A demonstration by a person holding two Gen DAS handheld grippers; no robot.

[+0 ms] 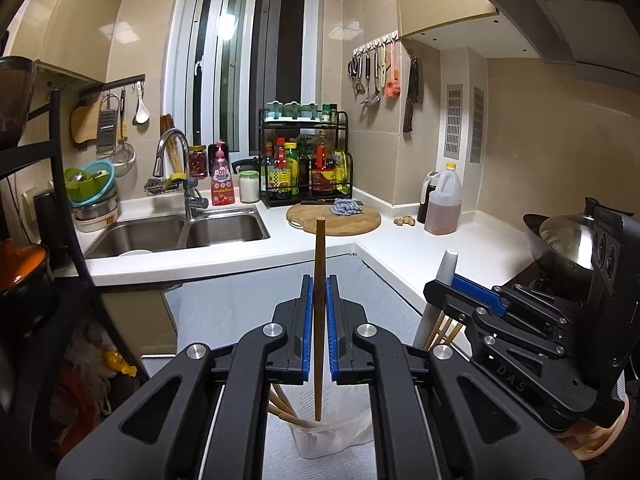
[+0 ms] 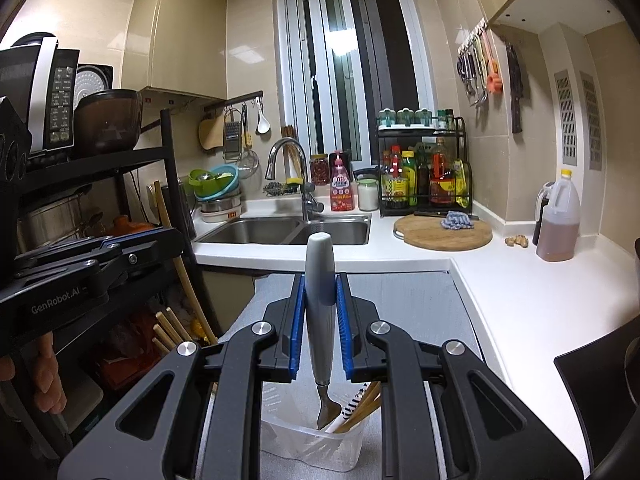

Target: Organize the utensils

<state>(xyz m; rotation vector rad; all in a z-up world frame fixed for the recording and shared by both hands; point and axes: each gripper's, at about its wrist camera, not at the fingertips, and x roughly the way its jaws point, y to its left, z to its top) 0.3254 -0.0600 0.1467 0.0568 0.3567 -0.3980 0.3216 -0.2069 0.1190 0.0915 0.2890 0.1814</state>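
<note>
In the left wrist view the left gripper (image 1: 319, 308) clenched a brown chopstick (image 1: 319, 280) upright over the clear container (image 1: 320, 440) for dropping in, while in the right wrist view the right gripper (image 2: 320, 312) grasped a grey-handled utensil (image 2: 320, 292), blade down, above that container (image 2: 308, 448).

Thin brown wooden chopstick (image 1: 319, 304), upright, lower tip inside clear plastic container (image 1: 324, 446). Grey-handled metal utensil (image 2: 320, 312), upright, head down inside same container (image 2: 310, 450), beside other wooden chopsticks (image 2: 366, 408).
</note>
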